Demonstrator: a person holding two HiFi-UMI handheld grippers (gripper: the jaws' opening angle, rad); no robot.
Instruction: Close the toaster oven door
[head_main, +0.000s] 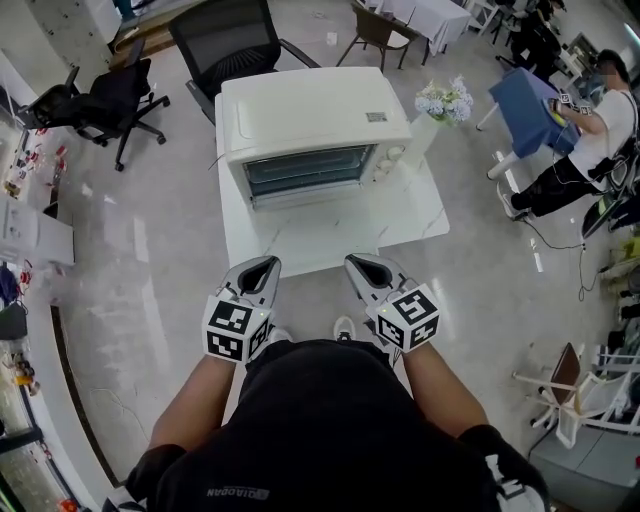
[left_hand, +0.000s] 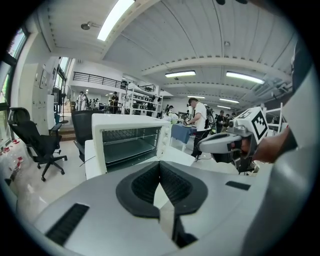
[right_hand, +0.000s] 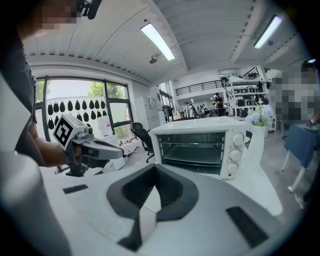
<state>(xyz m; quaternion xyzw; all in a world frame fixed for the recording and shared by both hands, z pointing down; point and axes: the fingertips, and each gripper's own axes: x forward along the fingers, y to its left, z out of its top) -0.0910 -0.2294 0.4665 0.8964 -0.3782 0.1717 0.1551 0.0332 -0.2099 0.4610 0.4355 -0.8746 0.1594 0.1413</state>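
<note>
From above, the toaster oven sits toward the back of a white bench, its front facing the person, with a vase of flowers just beside its right corner. The left gripper and right gripper are held side by side at the near edge of the bench, well short of the oven and touching nothing. Two black office chairs stand on the floor behind and to the left, and a person sits off to the right. In the left gripper view, that gripper's jaws are pressed together with nothing between them. Past them the oven shows its wire rack, so the door looks to be dropped open, though its flap is hard to pick out against the white bench. The right gripper hangs in the air at the right. In the right gripper view, its own jaws are likewise closed tight on nothing. The oven stands ahead with its cavity and rack exposed and three knobs down its right side. The left gripper is at the left, its jaws together.
</note>
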